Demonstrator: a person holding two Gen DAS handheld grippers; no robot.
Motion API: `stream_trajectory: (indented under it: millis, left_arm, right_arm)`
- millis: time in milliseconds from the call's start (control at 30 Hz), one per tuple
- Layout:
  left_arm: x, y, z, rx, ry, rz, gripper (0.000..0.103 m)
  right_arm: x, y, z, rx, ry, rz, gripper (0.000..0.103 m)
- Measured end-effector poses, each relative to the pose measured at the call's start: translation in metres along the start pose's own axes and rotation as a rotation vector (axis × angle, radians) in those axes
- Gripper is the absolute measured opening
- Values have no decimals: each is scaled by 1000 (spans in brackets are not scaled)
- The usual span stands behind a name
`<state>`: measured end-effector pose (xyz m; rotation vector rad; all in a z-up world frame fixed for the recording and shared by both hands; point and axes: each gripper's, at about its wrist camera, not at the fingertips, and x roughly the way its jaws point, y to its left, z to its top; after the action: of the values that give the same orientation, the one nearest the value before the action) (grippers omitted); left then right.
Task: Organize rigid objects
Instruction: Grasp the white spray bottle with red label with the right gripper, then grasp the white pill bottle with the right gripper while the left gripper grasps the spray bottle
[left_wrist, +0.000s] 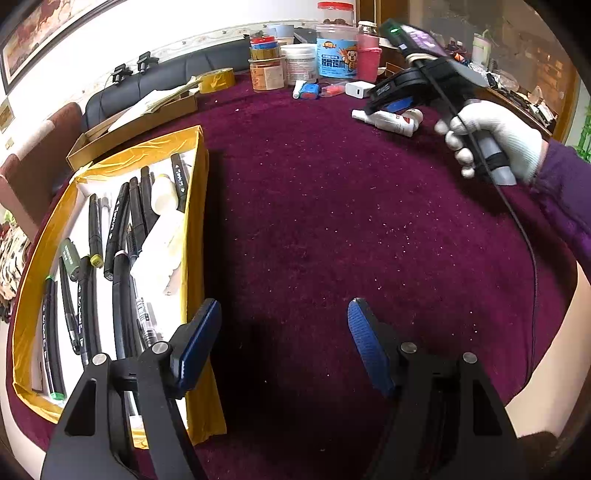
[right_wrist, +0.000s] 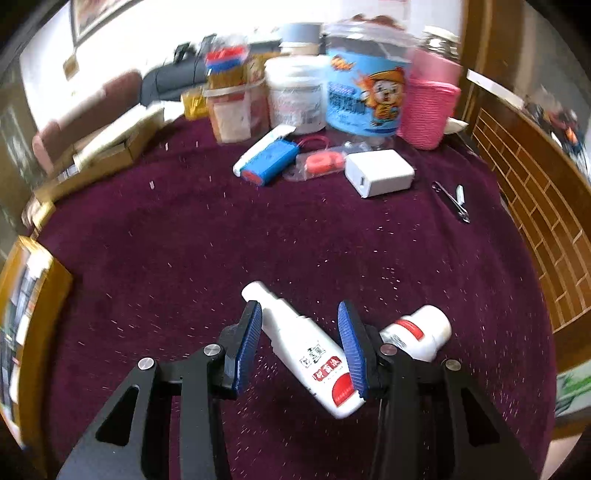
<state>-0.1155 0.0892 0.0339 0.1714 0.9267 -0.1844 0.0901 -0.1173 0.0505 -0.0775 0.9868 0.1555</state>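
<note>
A white bottle with a red label (right_wrist: 295, 332) lies slantwise on the purple cloth. My right gripper (right_wrist: 299, 310) stands open around it, one blue pad by its shoulder and the other over its body. A second white bottle (right_wrist: 417, 332) lies just right of the right finger. In the left wrist view a white-gloved hand (left_wrist: 498, 136) holds that right gripper (left_wrist: 384, 101) over the bottles (left_wrist: 391, 120). My left gripper (left_wrist: 284, 304) is open and empty over bare cloth, beside a yellow-rimmed box (left_wrist: 194, 206) filled with black pens (left_wrist: 122, 229) and a white eraser.
Along the back stand a blue tub (right_wrist: 362, 96), a pink cup (right_wrist: 428, 107), a white jar (right_wrist: 295, 99) and a tape roll (left_wrist: 218, 79). A white charger (right_wrist: 380, 173), a blue gadget (right_wrist: 269, 166) and nail clippers (right_wrist: 452, 203) lie before them. A cardboard box (left_wrist: 140, 122) sits left.
</note>
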Motion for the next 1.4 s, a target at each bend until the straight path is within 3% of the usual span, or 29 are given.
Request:
stream_trajectory:
  millis: [133, 267, 433, 533, 600, 700, 800, 867, 1000, 1267, 1400]
  left_arm:
    - [0, 0, 1, -1, 1, -6, 71]
    - [-1, 3, 1, -18, 0, -22, 71]
    - [2, 1, -2, -34, 18, -56, 71]
    - [1, -3, -4, -31, 22, -73, 71]
    - [-1, -5, -4, -30, 16, -90, 71]
    - [-5, -5, -4, -50, 2, -127, 71]
    - [-7, -3, -2, -86, -6, -175, 71]
    - [-7, 0, -1, -120, -10, -214, 71]
    - [-6, 3, 1, -161, -10, -250, 71]
    - [7, 4, 20, -195, 13, -291, 71]
    - [17, -4, 35, -186, 21, -306, 71]
  right_arm:
    - [6, 10, -7, -32, 35, -48, 28]
    - [-8, 10, -24, 64, 81, 99, 28]
    - [-34, 29, -71, 116, 130, 267, 29]
    - [-48, 30, -96, 151, 146, 414, 34]
    - [-61, 14, -103, 195, 106, 451, 35]
    - [-77, -33, -97, 308, -2, 364, 39]
    - [-77, -87, -91, 488, -58, 308, 45]
    - [-72, -108, -82, 540, -76, 247, 45]
    - [-53, -121, -63, 580, -59, 189, 45]
    - [-13, -94, -27, 551, -10, 106, 45]
    - [-4, -88, -24, 471, 25, 68, 34]
